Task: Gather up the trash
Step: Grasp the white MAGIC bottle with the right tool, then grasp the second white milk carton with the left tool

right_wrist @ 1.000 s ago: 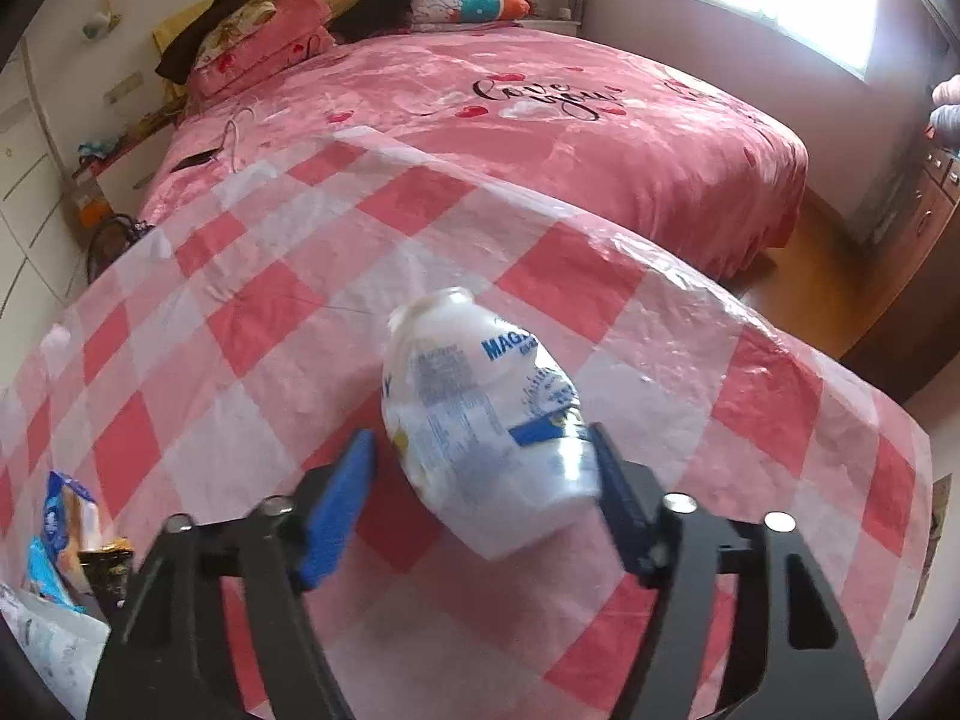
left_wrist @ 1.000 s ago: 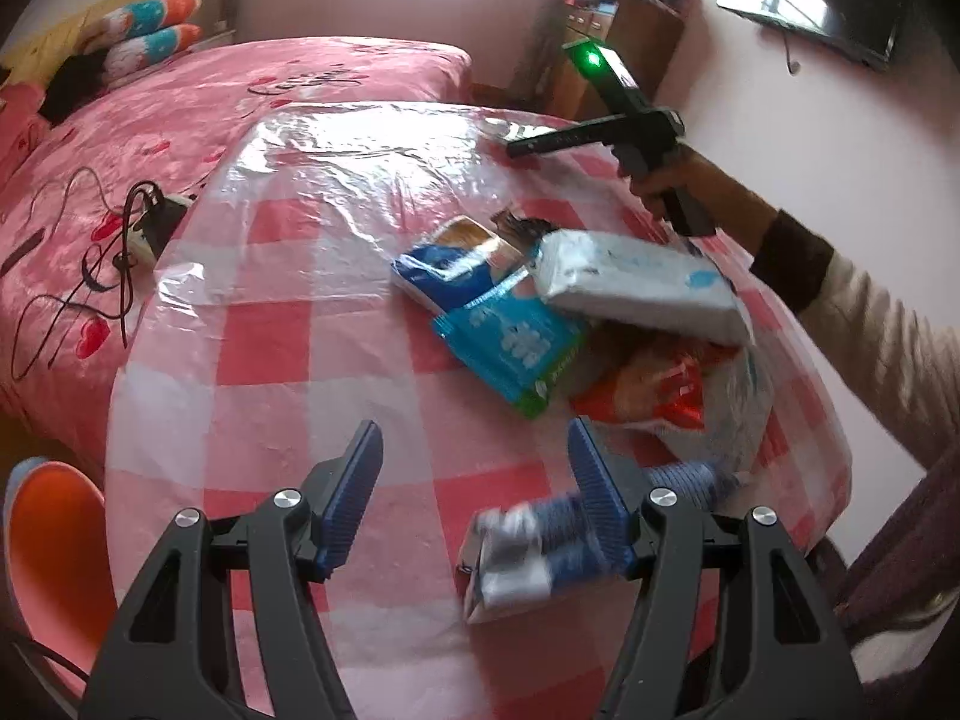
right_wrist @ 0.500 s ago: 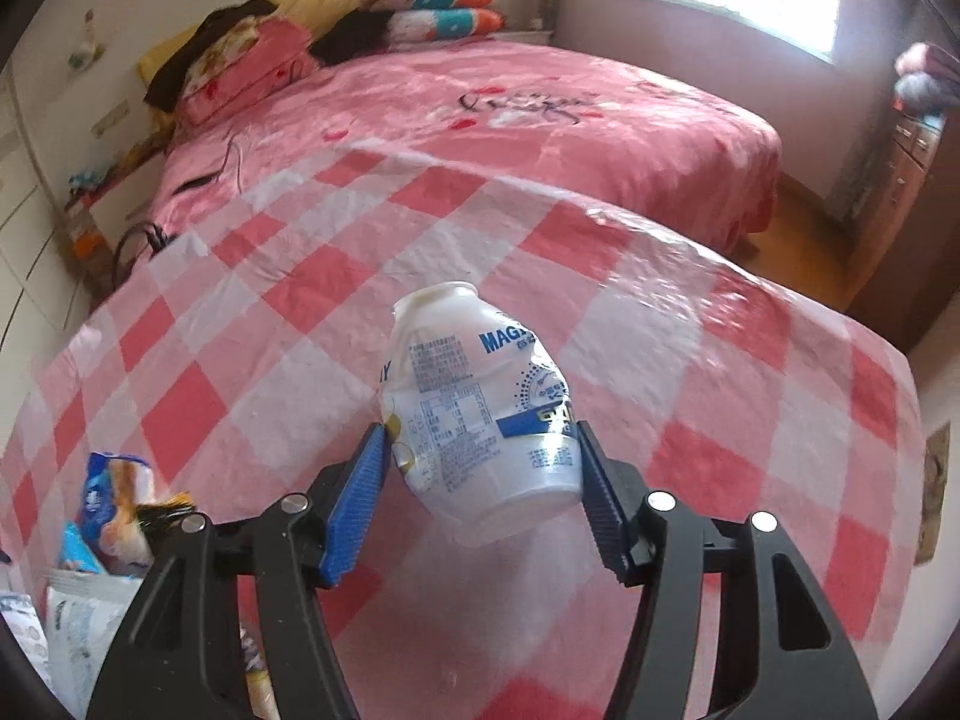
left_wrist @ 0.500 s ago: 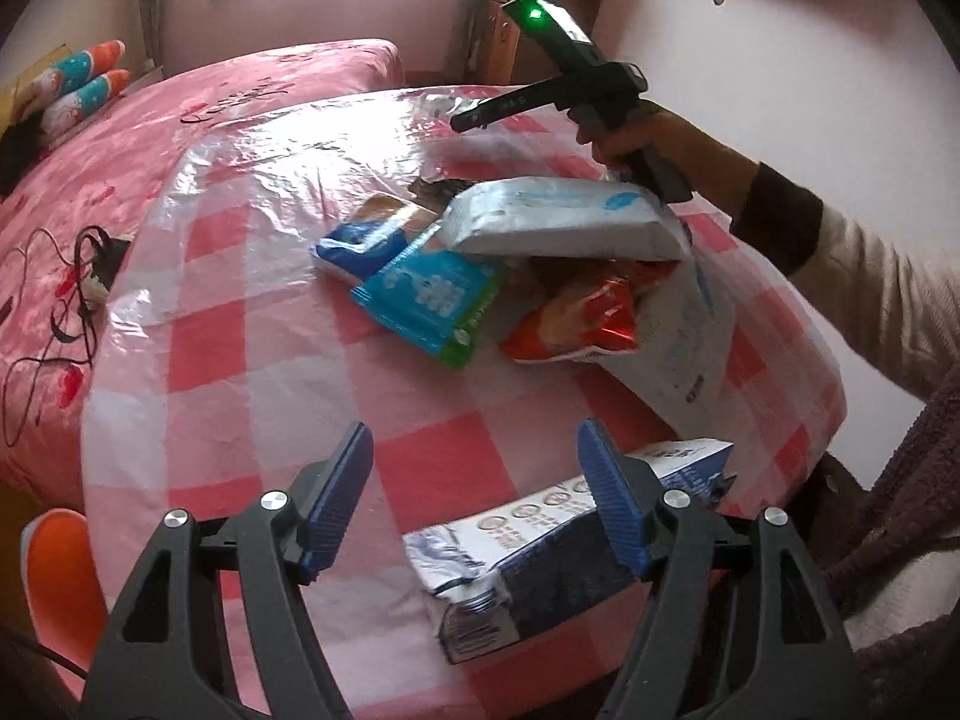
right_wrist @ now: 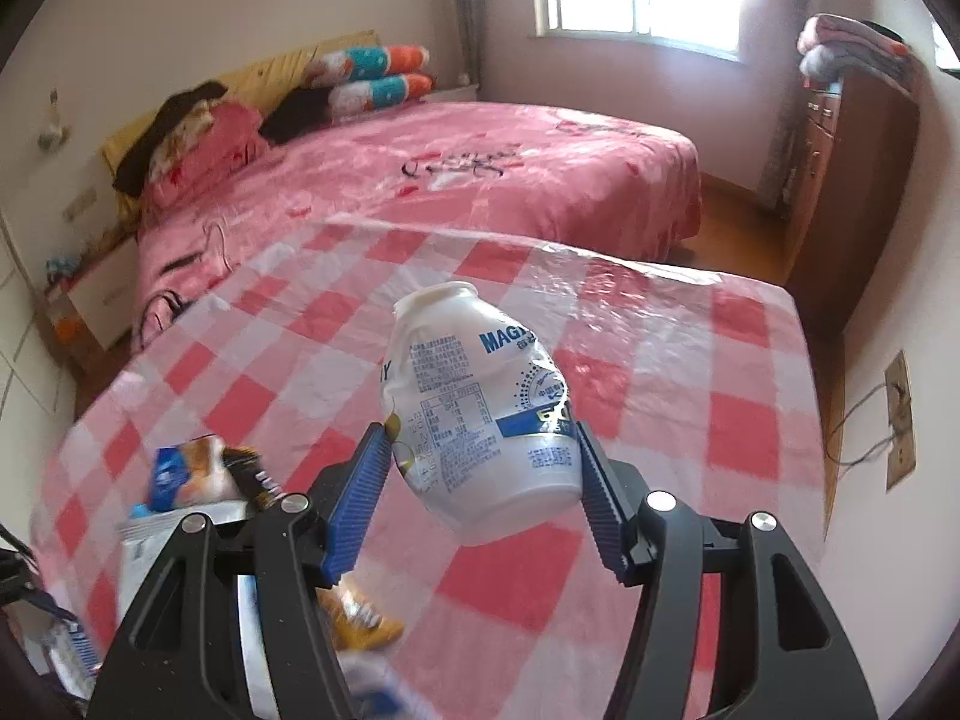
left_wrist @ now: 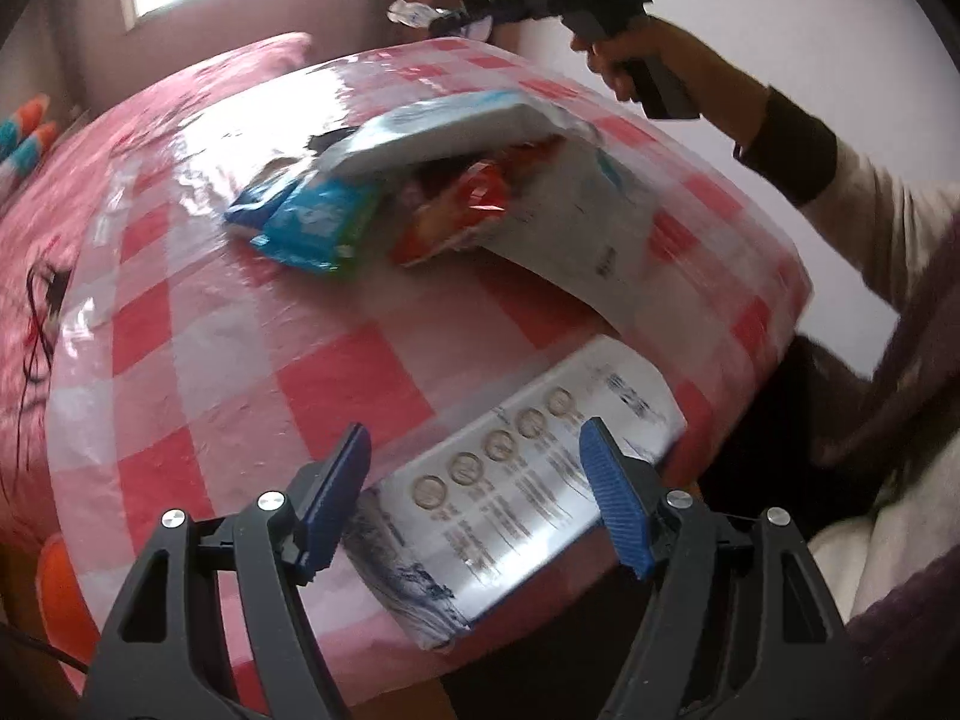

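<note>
A flattened silver-white carton (left_wrist: 510,498) lies at the near edge of the red-checked table (left_wrist: 240,360). My left gripper (left_wrist: 475,435) hovers over it, its jaws opening, with the carton between them and no pad pressing it. Beyond lies a trash pile: a white pack (left_wrist: 444,132), a blue wrapper (left_wrist: 318,222), a red wrapper (left_wrist: 456,210) and a white plastic bag (left_wrist: 576,222). My right gripper (right_wrist: 480,438) is shut on a white yogurt bottle (right_wrist: 474,396), held tilted above the table. In the left wrist view the right gripper (left_wrist: 438,24) hangs over the table's far side.
A pink bed (right_wrist: 480,180) borders the table. A wooden dresser (right_wrist: 840,180) stands against the far wall. An orange stool (left_wrist: 54,588) sits low beside the table. The person's sleeve (left_wrist: 870,228) and body fill the right side. A wall socket (right_wrist: 900,420) has a cord.
My left gripper has rolled and come over the carton at the table's edge, its jaws wider. My right gripper has lifted the bottle and carried it back toward the pile.
</note>
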Demonstrator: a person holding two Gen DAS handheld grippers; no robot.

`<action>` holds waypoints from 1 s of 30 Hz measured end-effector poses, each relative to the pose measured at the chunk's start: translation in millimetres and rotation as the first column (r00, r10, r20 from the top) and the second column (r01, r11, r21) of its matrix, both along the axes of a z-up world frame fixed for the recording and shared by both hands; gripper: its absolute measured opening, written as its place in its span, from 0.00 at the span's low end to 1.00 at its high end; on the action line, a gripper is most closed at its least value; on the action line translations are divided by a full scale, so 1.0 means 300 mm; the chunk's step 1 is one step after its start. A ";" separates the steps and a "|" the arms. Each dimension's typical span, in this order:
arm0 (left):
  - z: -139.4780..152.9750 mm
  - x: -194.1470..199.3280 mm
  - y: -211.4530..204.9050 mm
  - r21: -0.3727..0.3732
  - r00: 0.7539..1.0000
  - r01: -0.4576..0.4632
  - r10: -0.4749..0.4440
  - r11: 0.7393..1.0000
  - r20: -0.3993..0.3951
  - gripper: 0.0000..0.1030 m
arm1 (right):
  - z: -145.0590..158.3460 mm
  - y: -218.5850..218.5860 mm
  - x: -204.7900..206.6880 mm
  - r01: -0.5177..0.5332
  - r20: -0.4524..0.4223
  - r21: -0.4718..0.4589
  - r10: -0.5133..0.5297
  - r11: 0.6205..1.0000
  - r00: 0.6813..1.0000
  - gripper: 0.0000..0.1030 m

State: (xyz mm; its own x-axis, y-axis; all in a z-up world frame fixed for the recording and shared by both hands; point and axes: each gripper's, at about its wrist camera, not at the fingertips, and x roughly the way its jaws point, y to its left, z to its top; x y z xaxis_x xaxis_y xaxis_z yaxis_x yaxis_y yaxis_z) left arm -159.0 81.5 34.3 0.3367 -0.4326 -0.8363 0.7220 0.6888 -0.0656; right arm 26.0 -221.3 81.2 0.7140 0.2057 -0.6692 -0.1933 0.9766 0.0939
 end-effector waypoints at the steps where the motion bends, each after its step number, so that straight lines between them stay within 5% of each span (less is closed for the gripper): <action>1: 0.004 -0.008 -0.002 0.007 1.000 0.015 -0.015 1.000 0.012 0.71 | 0.008 -0.004 -0.026 0.005 0.004 0.011 -0.005 1.000 1.000 0.60; 9: 0.016 -0.047 -0.029 0.046 0.988 0.151 -0.153 0.987 0.032 0.71 | 0.040 0.009 -0.287 0.039 0.026 0.092 -0.041 0.995 0.999 0.60; 21: 0.046 -0.068 -0.040 0.086 0.950 0.305 -0.309 0.948 0.035 0.71 | -0.051 0.101 -0.579 0.046 -0.042 0.215 -0.037 0.976 0.998 0.60; 30: 0.038 -0.087 -0.082 0.173 0.877 0.476 -0.479 0.862 -0.030 0.72 | -0.117 0.171 -0.686 0.029 -0.101 0.260 -0.002 0.965 0.995 0.60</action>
State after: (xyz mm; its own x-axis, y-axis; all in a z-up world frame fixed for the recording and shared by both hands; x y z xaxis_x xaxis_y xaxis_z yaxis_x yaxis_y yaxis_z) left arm -185.1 57.0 45.7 0.1365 -0.3954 -0.9083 0.9653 0.2590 0.0323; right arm -179.8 -169.9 46.2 0.6514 0.3721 -0.6612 -0.1553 0.9184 0.3639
